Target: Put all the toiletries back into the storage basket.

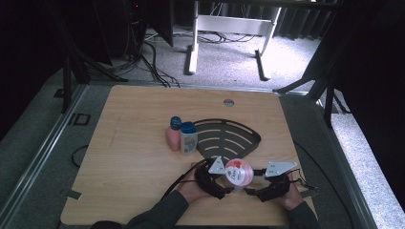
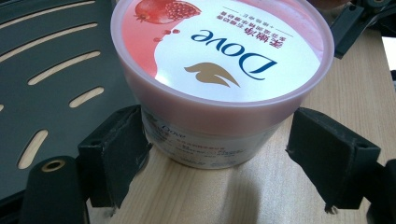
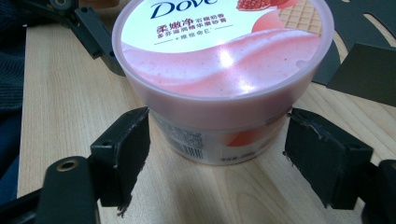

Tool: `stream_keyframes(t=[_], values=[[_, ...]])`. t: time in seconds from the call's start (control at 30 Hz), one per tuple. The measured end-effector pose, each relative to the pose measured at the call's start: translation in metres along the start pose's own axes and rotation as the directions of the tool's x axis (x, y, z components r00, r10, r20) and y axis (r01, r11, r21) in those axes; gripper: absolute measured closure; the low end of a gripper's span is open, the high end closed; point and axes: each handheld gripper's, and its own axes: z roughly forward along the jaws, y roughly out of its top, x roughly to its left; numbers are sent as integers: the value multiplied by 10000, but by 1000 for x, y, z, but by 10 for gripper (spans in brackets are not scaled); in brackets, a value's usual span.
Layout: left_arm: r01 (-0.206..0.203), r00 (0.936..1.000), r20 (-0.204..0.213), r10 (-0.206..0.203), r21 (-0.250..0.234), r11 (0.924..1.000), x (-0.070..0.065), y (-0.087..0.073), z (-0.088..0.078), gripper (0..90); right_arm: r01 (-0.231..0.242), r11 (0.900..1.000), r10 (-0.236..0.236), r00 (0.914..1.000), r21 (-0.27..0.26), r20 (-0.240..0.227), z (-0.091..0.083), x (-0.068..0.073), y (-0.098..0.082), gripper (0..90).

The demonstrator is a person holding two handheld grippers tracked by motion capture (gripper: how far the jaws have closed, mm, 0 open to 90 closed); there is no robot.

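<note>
Where the wooden desk point(image 1: 133, 157) nears the person's edge: pink bottle point(image 1: 173, 134) and blue-capped bottle point(image 1: 188, 139), touching; black slotted tray point(image 1: 229, 136); left gripper point(image 1: 224, 187), fingers point(image 2: 116, 154) released; Dove tub point(image 1: 239, 172) upright between both grippers, just beside the tray; right gripper point(image 1: 250, 188), fingers point(image 3: 123, 149) released.

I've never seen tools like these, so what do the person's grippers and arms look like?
Each hand-held gripper, left and right, is black with two blocky dark padded jaws, a grey three-cornered plate on top and a thin black trailing cable. The person wears dark long sleeves.
</note>
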Motion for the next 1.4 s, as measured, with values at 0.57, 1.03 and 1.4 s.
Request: stream_keyframes(t=[0.57, 1.03, 1.4], values=[[-557, 9977, -404, 552, -134, 9984, -4, 3, 2, 145, 8, 9999, -6, 9999, -133, 124, 5, 1, 4, 140], [-428, 9983, -407, 422, -150, 9990, -6, 4, 1, 145, 599, 9981, -610, 9954, 170, 742, 3, 10, 11, 137], [-566, 9972, -484, 566, 3, 9984, -8, 7, -1, 145, 603, 9976, -627, 9950, 325, 775, 2, 12, 13, 137]])
